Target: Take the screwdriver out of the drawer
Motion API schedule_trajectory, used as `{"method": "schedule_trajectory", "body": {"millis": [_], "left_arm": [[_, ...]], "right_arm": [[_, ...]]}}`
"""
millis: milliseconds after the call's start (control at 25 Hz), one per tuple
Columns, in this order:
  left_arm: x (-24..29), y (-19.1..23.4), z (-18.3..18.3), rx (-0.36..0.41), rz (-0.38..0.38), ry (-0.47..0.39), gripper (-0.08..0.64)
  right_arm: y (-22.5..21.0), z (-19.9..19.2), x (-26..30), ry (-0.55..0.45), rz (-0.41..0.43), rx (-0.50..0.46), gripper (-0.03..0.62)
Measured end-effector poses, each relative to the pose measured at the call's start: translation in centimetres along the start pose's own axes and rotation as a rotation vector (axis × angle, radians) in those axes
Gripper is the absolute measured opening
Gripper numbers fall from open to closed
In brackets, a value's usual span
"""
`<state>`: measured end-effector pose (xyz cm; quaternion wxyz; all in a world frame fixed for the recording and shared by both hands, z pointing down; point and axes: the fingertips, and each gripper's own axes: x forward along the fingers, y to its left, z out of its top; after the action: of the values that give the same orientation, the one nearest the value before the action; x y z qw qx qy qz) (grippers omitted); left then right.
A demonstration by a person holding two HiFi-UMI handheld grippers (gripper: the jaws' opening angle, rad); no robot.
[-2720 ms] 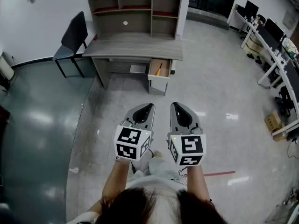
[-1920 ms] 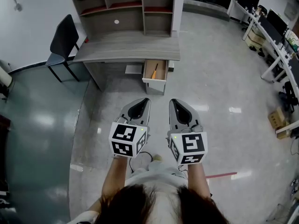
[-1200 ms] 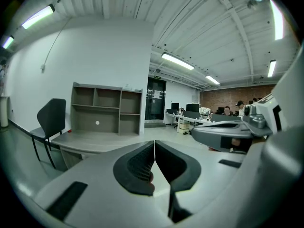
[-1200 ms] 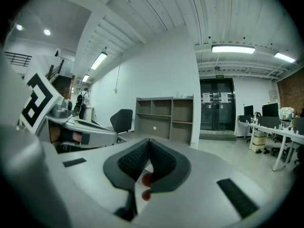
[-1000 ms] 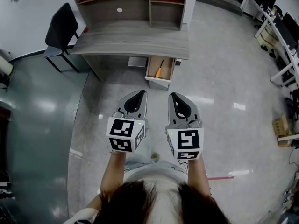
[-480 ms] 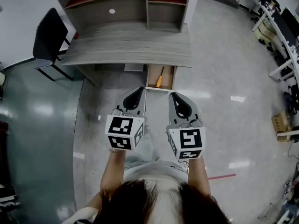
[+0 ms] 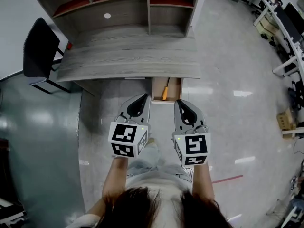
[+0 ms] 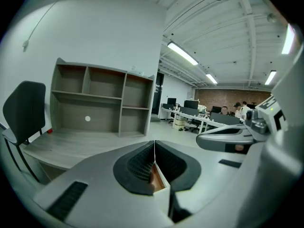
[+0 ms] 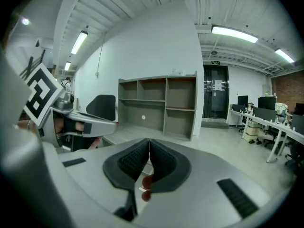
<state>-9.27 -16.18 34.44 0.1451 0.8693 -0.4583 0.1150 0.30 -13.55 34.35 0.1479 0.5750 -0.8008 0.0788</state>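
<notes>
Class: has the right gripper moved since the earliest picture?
Yes. The right gripper has come forward toward the desk, nearly reaching its open drawer.

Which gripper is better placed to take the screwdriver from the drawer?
Right, probably. The right gripper and left gripper are shut, short of the drawer, but the right tip is nearer the screwdriver.

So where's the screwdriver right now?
In the head view, the screwdriver lies in the open drawer under the desk's front edge, just ahead of and between the left gripper and right gripper.
</notes>
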Motion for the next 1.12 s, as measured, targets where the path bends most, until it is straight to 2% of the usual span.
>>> {"method": "schedule_trajectory", "body": {"millis": [200,480,880,1120], "left_arm": [[2.6,2.3,-0.9,-0.013,-0.035,0.017,0.018],[6.0,4.2,-2.3,-0.029,-0.058,0.038,0.018],[12.3,5.8,-5.0,-0.058,-0.015,0.057,0.018],[16.1,6.6,-7.2,-0.079,-0.005,0.087,0.018]], "right_arm": [[-1.0,-0.8,3.0,0.034,-0.031,0.056,0.028],[-1.8,-2.5,7.2,0.073,-0.042,0.053,0.028],[-4.4,-8.5,14.1,0.172,-0.016,0.089,0.028],[-5.7,-12.6,18.0,0.245,0.011,0.143,0.029]]}}
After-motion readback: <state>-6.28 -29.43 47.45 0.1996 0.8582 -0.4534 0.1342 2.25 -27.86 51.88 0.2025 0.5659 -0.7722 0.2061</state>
